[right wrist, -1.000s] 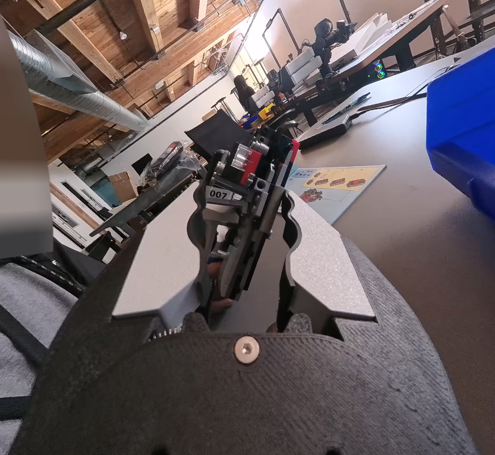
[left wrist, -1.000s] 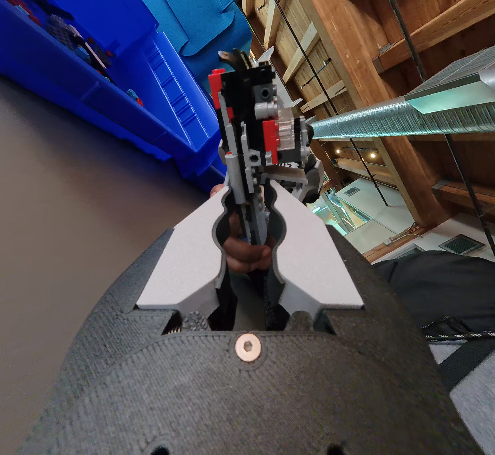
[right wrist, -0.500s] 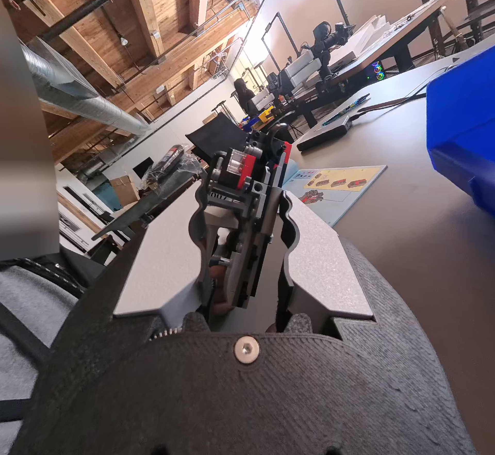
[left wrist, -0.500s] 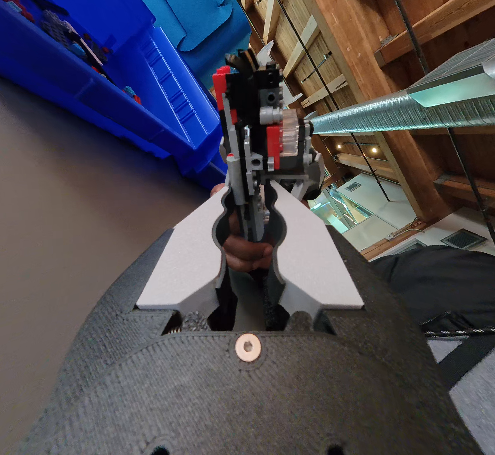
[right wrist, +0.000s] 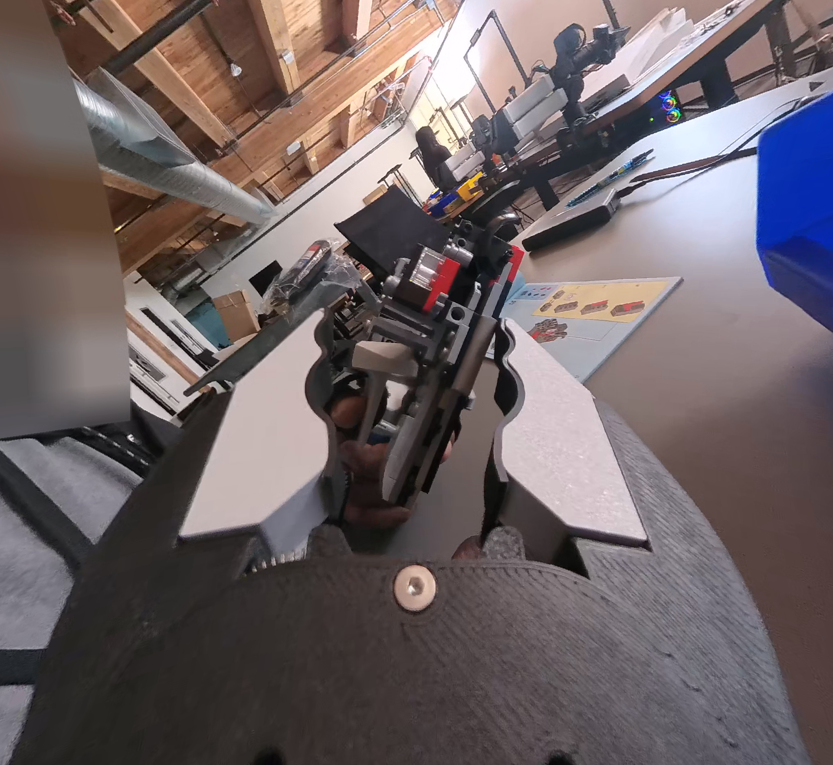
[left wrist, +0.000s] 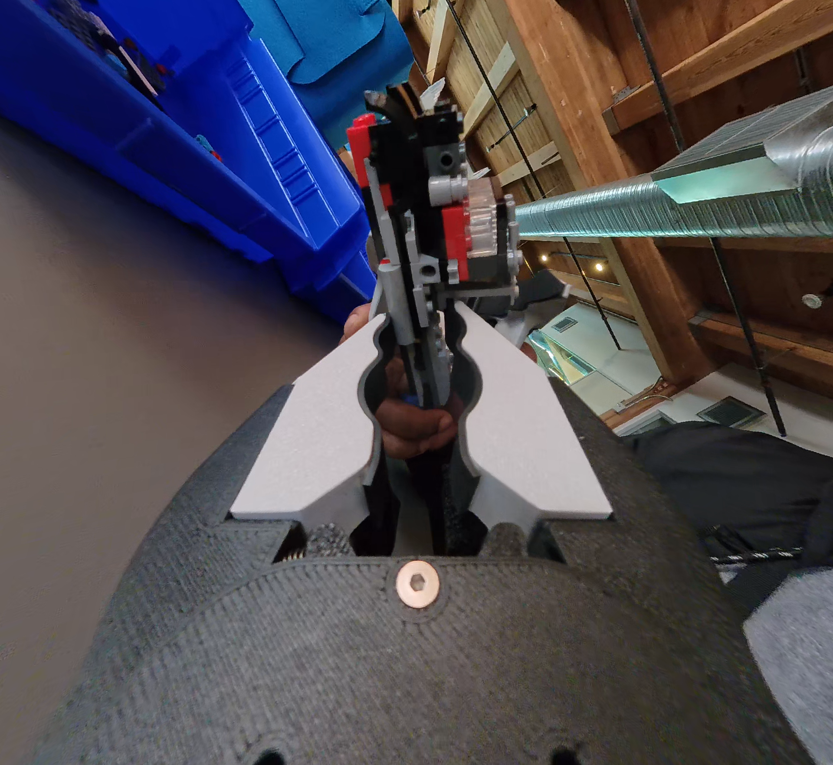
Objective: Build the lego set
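A partly built lego model [left wrist: 419, 211] of black, grey, red and clear bricks is held up above the table. My left gripper [left wrist: 421, 320] is shut on its thin grey lower edge, and the model rises upright past the fingertips. In the right wrist view the same model [right wrist: 432, 338] lies tilted between the jaws of my right gripper [right wrist: 412, 320]. These jaws stand apart, with a gap showing on the left side. A person's fingers [right wrist: 365, 509] support the model from underneath, and they also show in the left wrist view [left wrist: 414, 423].
A blue bin [left wrist: 180, 135] with loose bricks stands on the grey table [left wrist: 112, 338] to the left, and its corner shows in the right wrist view [right wrist: 802, 211]. An instruction booklet [right wrist: 586, 315] lies open on the table beyond the model. A flat dark device [right wrist: 572, 225] lies farther back. Only a small space, under 4 cm, lies between the two pairs of fingers.
My right gripper's jaws have spread a little and the model has tilted further between them. My left gripper has kept its hold, and the model has shifted only slightly.
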`<state>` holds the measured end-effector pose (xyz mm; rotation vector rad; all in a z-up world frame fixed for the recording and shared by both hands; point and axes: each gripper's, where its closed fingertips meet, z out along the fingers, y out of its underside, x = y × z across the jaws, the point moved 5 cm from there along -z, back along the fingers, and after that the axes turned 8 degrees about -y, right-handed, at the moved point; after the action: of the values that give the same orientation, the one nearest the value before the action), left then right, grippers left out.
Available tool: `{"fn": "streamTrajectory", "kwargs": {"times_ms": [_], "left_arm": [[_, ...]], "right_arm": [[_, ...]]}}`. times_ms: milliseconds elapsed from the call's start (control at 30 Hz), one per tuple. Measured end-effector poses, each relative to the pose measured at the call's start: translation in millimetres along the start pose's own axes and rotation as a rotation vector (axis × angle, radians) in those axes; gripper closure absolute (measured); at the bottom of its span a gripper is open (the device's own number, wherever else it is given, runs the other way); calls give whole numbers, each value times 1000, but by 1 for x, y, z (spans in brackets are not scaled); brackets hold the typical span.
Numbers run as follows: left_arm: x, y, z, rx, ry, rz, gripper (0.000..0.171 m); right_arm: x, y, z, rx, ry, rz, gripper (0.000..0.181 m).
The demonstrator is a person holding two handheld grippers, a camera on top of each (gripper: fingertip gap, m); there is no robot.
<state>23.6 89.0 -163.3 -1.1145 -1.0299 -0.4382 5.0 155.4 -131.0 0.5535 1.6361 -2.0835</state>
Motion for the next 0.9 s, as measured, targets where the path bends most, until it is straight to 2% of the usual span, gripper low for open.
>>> {"fn": "streamTrajectory", "kwargs": {"times_ms": [133, 900], "left_arm": [[1, 1, 1, -9, -2, 13, 148], [0, 4, 2, -24, -30, 43, 149]], "right_arm": [[4, 1, -3, -3, 33, -13, 123], [4, 3, -7, -32, 69, -91, 124]]}}
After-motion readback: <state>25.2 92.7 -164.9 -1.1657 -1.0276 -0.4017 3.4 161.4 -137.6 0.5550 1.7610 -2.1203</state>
